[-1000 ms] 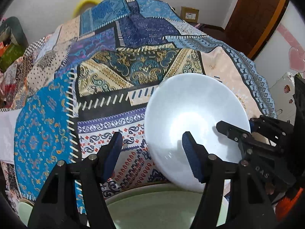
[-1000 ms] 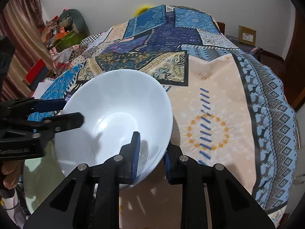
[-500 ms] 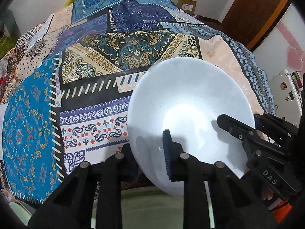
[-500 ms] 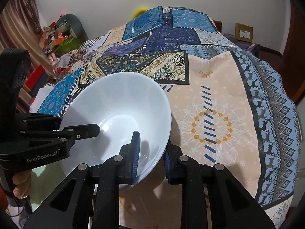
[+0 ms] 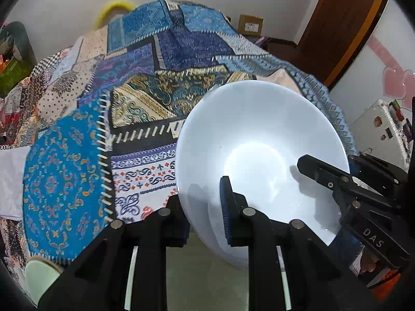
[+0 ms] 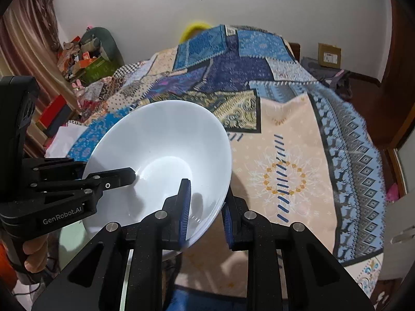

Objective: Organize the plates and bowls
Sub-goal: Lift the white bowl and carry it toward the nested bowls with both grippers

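A white bowl is held tilted above the patchwork-covered table, also seen in the right wrist view. My left gripper is shut on its left rim, one finger inside, one outside. My right gripper is shut on the bowl's right rim in the same way. The right gripper shows at the right of the left wrist view; the left gripper shows at the left of the right wrist view. A pale green plate lies below the bowl.
The patchwork cloth covers the whole table. A small pale green dish sits at the near left edge. Clutter and boxes stand at the left wall, a white appliance at the right.
My left gripper went from open beside the bowl to shut on its rim. Both grippers and the bowl have risen; the views now show more wall.
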### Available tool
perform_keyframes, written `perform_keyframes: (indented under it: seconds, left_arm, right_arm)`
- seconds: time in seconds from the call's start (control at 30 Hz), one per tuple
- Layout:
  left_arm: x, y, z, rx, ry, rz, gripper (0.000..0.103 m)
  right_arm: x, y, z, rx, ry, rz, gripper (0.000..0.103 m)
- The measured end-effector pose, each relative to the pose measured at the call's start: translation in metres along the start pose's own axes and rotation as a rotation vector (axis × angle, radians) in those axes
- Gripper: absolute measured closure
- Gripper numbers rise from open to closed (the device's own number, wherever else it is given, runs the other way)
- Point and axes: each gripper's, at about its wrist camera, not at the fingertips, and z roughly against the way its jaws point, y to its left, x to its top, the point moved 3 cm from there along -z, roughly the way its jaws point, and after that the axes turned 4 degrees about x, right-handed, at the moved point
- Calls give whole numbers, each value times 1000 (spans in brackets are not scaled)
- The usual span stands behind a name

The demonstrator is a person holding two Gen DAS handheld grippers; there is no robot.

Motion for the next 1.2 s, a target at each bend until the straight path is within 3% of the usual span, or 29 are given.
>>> perform_keyframes:
  seconds: [0.63,1.2]
  left_arm:
    - [-43,44,123,52,-131,74,83]
    - [-106,112,165,107,-147,173,83]
  right_arm:
    - [5,87,48,68,-94,79,83]
    - [-13,160,34,164,-75,133,83]
